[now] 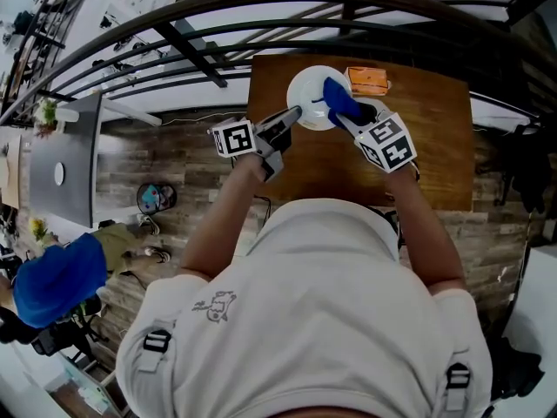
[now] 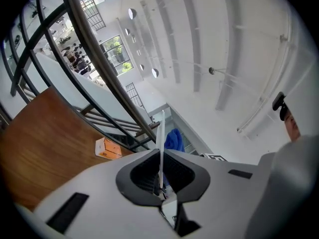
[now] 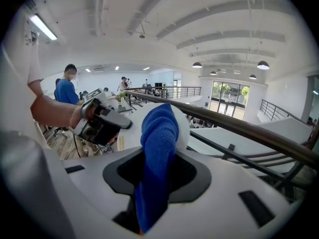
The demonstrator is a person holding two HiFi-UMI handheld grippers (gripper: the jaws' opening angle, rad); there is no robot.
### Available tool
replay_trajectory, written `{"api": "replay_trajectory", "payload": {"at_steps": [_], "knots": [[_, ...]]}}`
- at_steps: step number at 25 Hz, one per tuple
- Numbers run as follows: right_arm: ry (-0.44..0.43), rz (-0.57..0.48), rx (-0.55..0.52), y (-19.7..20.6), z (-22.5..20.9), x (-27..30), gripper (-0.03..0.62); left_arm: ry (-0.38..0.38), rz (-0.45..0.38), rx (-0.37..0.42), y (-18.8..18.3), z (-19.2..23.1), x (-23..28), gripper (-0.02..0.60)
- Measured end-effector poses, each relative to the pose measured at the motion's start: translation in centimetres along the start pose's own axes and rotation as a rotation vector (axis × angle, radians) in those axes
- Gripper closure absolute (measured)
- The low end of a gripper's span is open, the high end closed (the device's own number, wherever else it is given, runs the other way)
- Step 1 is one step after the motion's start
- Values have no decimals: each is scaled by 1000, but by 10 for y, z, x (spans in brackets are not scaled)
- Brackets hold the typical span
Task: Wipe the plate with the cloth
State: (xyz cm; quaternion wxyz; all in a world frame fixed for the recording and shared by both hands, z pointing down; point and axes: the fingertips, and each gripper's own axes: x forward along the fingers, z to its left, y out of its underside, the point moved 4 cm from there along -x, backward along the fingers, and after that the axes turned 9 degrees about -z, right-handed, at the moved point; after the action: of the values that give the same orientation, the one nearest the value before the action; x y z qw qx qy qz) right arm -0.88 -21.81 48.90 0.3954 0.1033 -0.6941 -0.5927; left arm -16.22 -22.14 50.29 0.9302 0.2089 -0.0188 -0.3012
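I hold a white plate [image 1: 312, 94] up on edge over the wooden table [image 1: 435, 146]. My left gripper [image 1: 294, 116] is shut on its rim from the left. In the left gripper view the plate [image 2: 160, 133] shows as a thin white edge rising from between the jaws of the left gripper [image 2: 160, 185]. My right gripper [image 1: 352, 116] is shut on a blue cloth [image 1: 341, 101], which lies against the plate's face. In the right gripper view the cloth [image 3: 158, 148] stands up out of the jaws in front of the plate [image 3: 183, 126].
An orange box [image 1: 367, 80] lies at the table's far edge, just behind the plate. A dark metal railing [image 1: 218, 24] curves round beyond the table. A person in blue [image 1: 61, 277] is on the floor below at the left.
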Motion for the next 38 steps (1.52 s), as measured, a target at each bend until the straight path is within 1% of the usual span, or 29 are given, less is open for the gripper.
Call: {"api": "replay_trajectory", "payload": {"at_steps": [1,2,3,5,6,7,8,11,12,15,18,21,22,24,25,26,27,29,32,36,38], "knots": [[15,-1,2,-2,-6,-2,467,1,-3,-6,0,0,-1,560],[28,-3,2,-5,-12,-3,467,1,0,13,-1,1,-3,560],[38,-3,-1,-7,-18,-4,467,5,3,13,-1,1,-4,560],[54,-3,-11,-15,-25,-4,467,18,8,-49,5,-3,-4,560],[63,-5,-18,-19,-28,-3,467,18,16,-64,7,-4,-5,560],[71,-10,-24,-25,-31,-3,467,13,26,-63,10,-4,-6,560],[79,-17,-30,-32,-33,-2,467,6,37,-46,12,-4,-6,560],[89,-38,-59,-50,-34,1,467,-8,72,66,16,-3,-1,560],[85,-44,-70,-56,-31,4,467,1,78,86,17,-5,1,560],[38,-66,-87,-65,-12,15,467,30,80,97,18,-10,9,561],[-42,-70,-92,-58,18,26,467,39,63,100,15,-13,16,560],[-77,-85,-75,-49,38,25,467,45,41,94,10,-12,13,560],[-87,-82,-64,-46,41,23,467,42,26,78,8,-12,10,560],[-110,-62,-46,-38,47,19,467,32,-36,-16,4,-10,3,561],[-119,-47,-45,-32,50,17,467,32,-67,-51,-1,-10,0,561],[-125,-34,-47,-26,52,15,467,35,-83,-52,-5,-10,-3,561],[-125,-23,-47,-21,52,12,467,33,-82,-28,-9,-9,-4,561],[-107,-9,-37,-16,45,6,467,19,-50,24,-10,-9,-6,560],[-47,-1,-23,-19,24,-3,467,9,-26,-13,0,-12,-12,560],[24,-22,-25,-31,-5,-12,468,31,16,-8,19,-15,-9,557],[43,-38,-41,-43,-9,-11,467,40,33,-10,25,-17,-4,556]]}}
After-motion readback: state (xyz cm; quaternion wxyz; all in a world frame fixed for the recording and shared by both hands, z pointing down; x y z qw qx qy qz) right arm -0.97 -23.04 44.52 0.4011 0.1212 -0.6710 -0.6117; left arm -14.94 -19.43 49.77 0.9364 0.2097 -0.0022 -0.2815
